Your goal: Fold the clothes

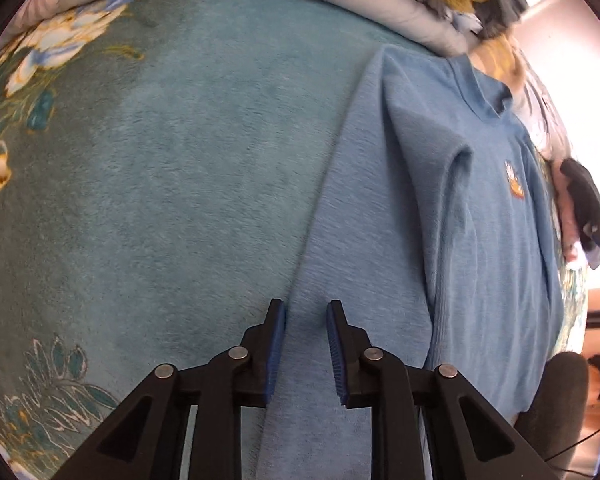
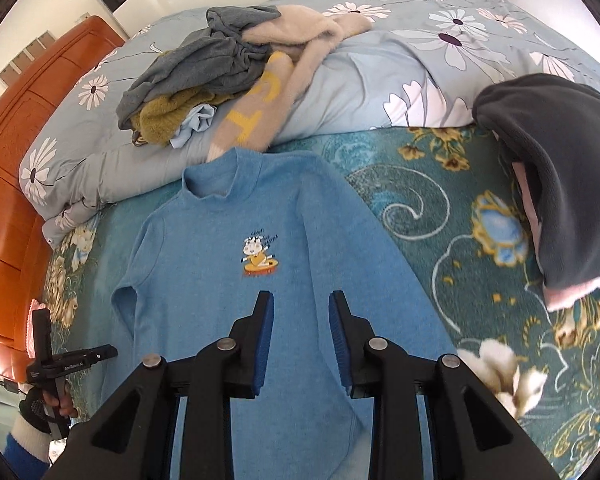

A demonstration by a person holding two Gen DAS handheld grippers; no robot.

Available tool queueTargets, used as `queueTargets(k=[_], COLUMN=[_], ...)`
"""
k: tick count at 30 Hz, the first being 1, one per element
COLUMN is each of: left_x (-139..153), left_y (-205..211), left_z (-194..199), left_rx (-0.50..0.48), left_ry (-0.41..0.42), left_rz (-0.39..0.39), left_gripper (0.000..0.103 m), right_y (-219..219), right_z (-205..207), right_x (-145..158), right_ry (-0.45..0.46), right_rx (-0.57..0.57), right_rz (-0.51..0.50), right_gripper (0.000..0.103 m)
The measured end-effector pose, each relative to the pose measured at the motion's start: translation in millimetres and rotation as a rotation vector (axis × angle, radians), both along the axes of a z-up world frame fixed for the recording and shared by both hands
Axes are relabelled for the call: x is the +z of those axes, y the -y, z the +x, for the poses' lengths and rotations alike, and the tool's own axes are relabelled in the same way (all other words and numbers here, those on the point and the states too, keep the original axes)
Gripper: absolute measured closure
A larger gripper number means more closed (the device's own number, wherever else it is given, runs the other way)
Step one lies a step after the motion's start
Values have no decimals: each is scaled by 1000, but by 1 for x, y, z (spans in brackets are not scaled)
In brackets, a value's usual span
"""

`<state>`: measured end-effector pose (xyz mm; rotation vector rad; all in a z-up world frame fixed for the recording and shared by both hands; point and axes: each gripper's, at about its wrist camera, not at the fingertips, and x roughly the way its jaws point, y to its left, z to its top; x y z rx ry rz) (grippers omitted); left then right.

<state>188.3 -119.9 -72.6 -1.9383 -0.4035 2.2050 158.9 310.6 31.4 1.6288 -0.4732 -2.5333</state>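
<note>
A blue turtleneck sweater (image 2: 220, 280) lies face up and spread flat on a teal floral blanket (image 2: 460, 240) covering the bed, collar pointing toward the rolled daisy-print duvet (image 2: 380, 80) at the far side. A small cartoon print (image 2: 260, 254) marks the chest. In the right wrist view, the right gripper (image 2: 300, 340) hovers above the lower body of the sweater, its blue-padded fingers (image 2: 265, 344) spread apart with nothing between them; whether they touch the fabric cannot be told. One sleeve (image 2: 128, 312) is folded back against the body on the left of that view, the other runs down along the opposite edge. In the left wrist view, the left gripper (image 1: 306, 344) is likewise spread and empty, poised over the outer edge of the sweater (image 1: 380, 240), where the garment meets the blanket (image 1: 160, 180); the fabric edge passes between the two fingers in the picture, but contact cannot be judged. The left gripper also appears at the lower left of the right wrist view (image 2: 60, 364), held by a gloved hand (image 2: 40, 408) just beside the bed edge. On the duvet rests a heap of unfolded clothes (image 2: 204, 76) in grey, mustard and beige. A dark grey garment (image 2: 560, 180) with pink lining lies on the blanket well apart from the sweater. An orange wooden headboard (image 2: 20, 160) stands beyond the bed.
</note>
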Motion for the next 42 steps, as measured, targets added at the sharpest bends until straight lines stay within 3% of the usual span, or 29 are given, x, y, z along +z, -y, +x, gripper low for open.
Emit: queueTargets(k=[1,3,10,15,20,24,26,28,30,32,36,40,42], left_x=[2,7,37,49,31,36,46,57,77,98,129,152,154], left_y=[-3,-7,41,80,78,68,60,52,41,31,7,-29,-45], left_z=[0,0,-20,-53,-82,-84,-77,-68,-53,-36,-1,32,39], left_rx=[-16,-35,35,135,65,99,108,117,160,207,292,306,294], left_ry=[-3,-17,-87,-99,-89,-103,-135,-170,-240,-314,-388,-441,-442], left_rz=[-19,-62,-355,-417,-553,-457,-474,-500,-480,-454,-266,-160,-146], left_gripper=[97,100,100,100,100,94,71,56,54,41,37,37,37], right_y=[-1,-2,-9,-27,-52,-80,-93,-105,-114,-121,-129,-125,-119], right_z=[2,5,6,6,13,25,31,38,45,52,60,64,67], right_x=[1,4,17,13,1,-18,-28,-39,-52,-62,-81,-95,-101], right_ry=[1,2,-6,13,70,136,172,210,249,275,346,391,412], right_rx=[-10,-28,-42,-79,-110,-132,-124,-109,-86,-68,-21,43,81], right_rz=[-14,-36,-9,16,52,60,63,65,66,67,23,36,58], right_gripper=[74,74,74,74,74,74,74,74,74,74,67,66,66])
